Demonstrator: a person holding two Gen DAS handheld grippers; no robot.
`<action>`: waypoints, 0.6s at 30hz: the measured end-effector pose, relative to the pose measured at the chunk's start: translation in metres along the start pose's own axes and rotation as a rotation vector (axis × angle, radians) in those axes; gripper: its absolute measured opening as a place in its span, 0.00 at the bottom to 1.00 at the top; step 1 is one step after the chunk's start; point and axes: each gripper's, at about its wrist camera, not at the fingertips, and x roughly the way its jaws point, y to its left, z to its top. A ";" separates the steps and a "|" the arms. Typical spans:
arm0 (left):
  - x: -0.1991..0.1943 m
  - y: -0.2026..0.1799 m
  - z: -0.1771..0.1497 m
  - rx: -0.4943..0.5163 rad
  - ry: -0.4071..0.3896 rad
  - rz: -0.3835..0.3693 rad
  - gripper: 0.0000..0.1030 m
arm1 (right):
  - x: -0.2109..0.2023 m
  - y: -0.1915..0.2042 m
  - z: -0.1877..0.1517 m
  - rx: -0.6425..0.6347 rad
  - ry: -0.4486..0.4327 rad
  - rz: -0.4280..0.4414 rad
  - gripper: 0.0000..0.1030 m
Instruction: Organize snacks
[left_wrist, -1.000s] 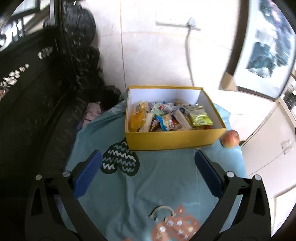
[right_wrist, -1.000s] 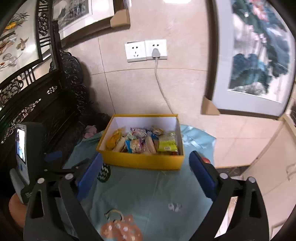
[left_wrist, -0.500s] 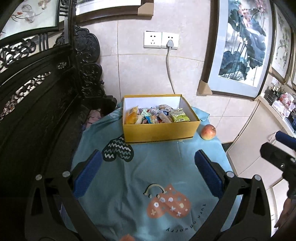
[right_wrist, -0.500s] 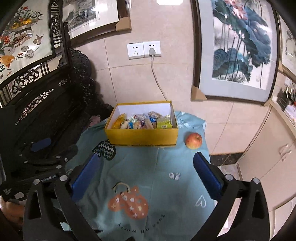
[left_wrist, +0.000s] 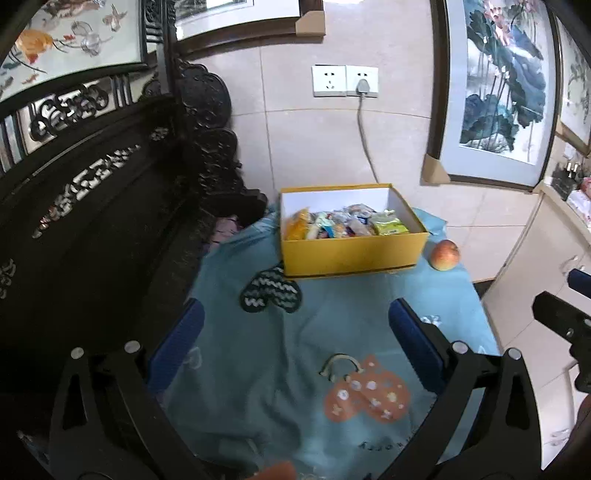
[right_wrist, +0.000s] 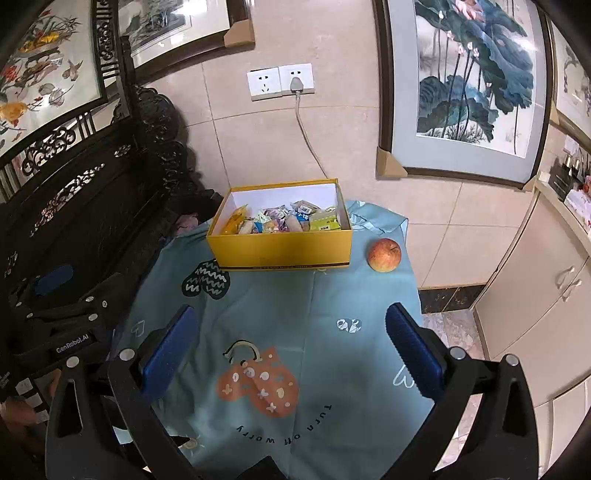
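A yellow box (left_wrist: 351, 254) (right_wrist: 280, 251) full of mixed snack packets (left_wrist: 343, 225) (right_wrist: 284, 221) stands at the far end of a table under a teal cloth (left_wrist: 332, 332) (right_wrist: 295, 302). A red apple (left_wrist: 445, 254) (right_wrist: 384, 254) lies to the right of the box. My left gripper (left_wrist: 293, 332) hangs open over the near half of the cloth, nothing between its blue pads. My right gripper (right_wrist: 290, 334) is also open and empty, well short of the box. The other gripper's black body shows at the edge of each view.
A dark carved wooden bench (left_wrist: 92, 221) (right_wrist: 74, 199) runs along the left of the table. A tiled wall with a socket and cable (right_wrist: 295, 85) is behind the box. Framed paintings (right_wrist: 469, 74) lean at the right, above cream cabinets (right_wrist: 535, 280).
Both grippers have pulled back and up from the box, which now looks smaller and farther. The apple and more of the cloth have come into view. Both stay open.
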 end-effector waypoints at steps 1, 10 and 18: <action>0.000 0.000 -0.001 -0.002 0.003 -0.012 0.98 | 0.000 0.002 0.000 -0.004 -0.001 -0.001 0.99; 0.000 0.001 -0.007 -0.039 0.011 -0.056 0.98 | -0.002 0.006 -0.002 -0.016 -0.004 -0.013 0.99; -0.002 -0.002 -0.006 -0.008 -0.004 -0.060 0.98 | -0.003 0.009 -0.002 -0.011 -0.008 -0.026 0.99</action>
